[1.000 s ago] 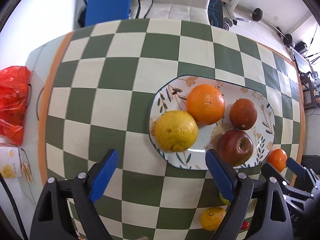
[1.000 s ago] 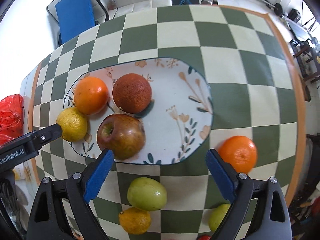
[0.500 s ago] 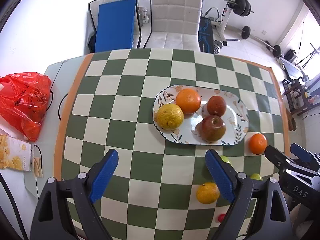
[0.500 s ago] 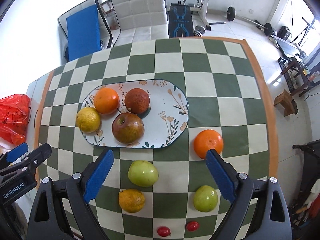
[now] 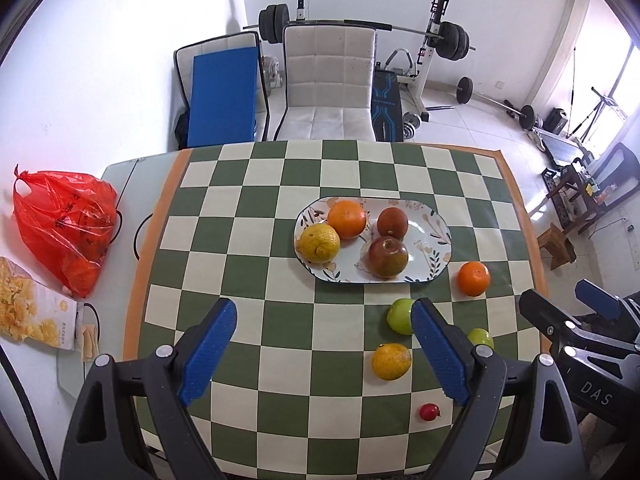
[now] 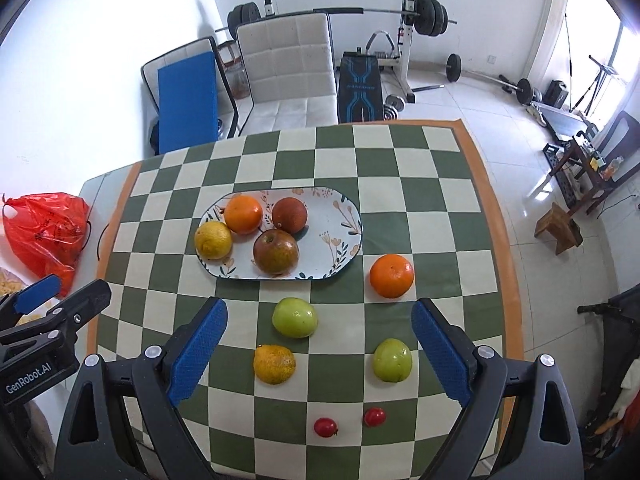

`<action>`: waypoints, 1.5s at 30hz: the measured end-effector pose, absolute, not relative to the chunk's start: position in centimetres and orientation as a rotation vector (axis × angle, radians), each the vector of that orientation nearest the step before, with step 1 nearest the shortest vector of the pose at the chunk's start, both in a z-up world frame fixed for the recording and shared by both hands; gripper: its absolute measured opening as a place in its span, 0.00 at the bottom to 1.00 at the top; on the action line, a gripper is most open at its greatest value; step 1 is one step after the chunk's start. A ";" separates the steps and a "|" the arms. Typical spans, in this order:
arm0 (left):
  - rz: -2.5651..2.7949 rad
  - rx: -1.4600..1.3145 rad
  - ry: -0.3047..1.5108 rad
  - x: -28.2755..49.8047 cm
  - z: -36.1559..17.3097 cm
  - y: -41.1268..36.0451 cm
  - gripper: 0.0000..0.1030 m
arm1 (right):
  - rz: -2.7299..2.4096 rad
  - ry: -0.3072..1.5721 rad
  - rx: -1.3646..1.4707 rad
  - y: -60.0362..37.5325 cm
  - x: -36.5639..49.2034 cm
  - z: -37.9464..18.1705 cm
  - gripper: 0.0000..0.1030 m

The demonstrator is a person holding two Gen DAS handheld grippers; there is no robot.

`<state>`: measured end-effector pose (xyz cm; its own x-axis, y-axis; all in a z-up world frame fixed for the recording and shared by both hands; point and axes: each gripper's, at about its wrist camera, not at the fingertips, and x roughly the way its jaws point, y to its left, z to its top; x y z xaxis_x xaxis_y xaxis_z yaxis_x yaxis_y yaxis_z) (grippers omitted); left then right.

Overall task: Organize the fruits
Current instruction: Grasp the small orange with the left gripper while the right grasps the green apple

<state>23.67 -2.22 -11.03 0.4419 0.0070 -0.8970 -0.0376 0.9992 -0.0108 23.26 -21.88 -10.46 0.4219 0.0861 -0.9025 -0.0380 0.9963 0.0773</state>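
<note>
A home room doubling as a gym: barbell rack [image 5: 434, 36], padded chair [image 5: 328, 80] standing behind the checkered bench [image 5: 280, 184].

In the left wrist view the left gripper's right finger [image 5: 440, 354] covers part of a green apple [image 5: 400, 315] and most of a second one [image 5: 482, 338]; only one cherry tomato [image 5: 429, 412] shows there (the right wrist view shows two). The right gripper [image 5: 592, 332] is cut by the right edge, its jaws only partly seen. A snack box [image 5: 36, 312] runs off the left edge, its print too small to read. The red bag [image 6: 44, 232] hides its contents.
</note>
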 end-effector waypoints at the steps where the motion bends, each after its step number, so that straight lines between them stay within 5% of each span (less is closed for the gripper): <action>1: 0.024 -0.033 1.111 23.5 -10.9 -2.3 0.87 | 0.079 1.121 0.047 -21.9 22.8 -9.9 0.93; 8: 0.006 -0.039 1.151 23.9 -12.1 -3.3 0.87 | 0.088 1.109 0.103 -22.6 21.9 -8.8 0.93; 10: -0.011 -0.042 1.193 24.5 -13.5 -3.7 1.00 | 0.095 1.123 0.141 -23.2 22.1 -9.4 0.93; 20: -0.059 -0.023 1.525 27.1 -27.1 -8.7 1.00 | 0.080 1.334 0.303 -28.2 24.2 -19.7 0.92; 23: -0.086 -0.019 1.624 27.4 -31.0 -10.2 1.00 | 0.077 1.353 0.328 -29.5 24.2 -22.0 0.66; 27: -0.107 0.014 1.714 27.5 -34.9 -11.8 0.99 | 0.088 1.399 0.329 -30.4 24.6 -24.4 0.63; 29: -0.110 0.020 1.736 27.5 -36.4 -12.2 0.83 | 0.097 1.413 0.320 -30.5 24.9 -25.2 0.63; 30: -0.107 0.024 1.739 27.4 -36.8 -12.3 0.60 | 0.102 1.421 0.319 -30.5 25.1 -25.5 0.63; 31: -0.118 0.003 1.746 27.4 -37.1 -12.2 0.54 | 0.107 1.430 0.319 -30.6 25.2 -25.9 0.63; 45: 0.106 -0.160 1.676 25.5 -35.1 -2.9 0.53 | 0.284 1.550 0.326 -22.8 30.2 -31.7 0.66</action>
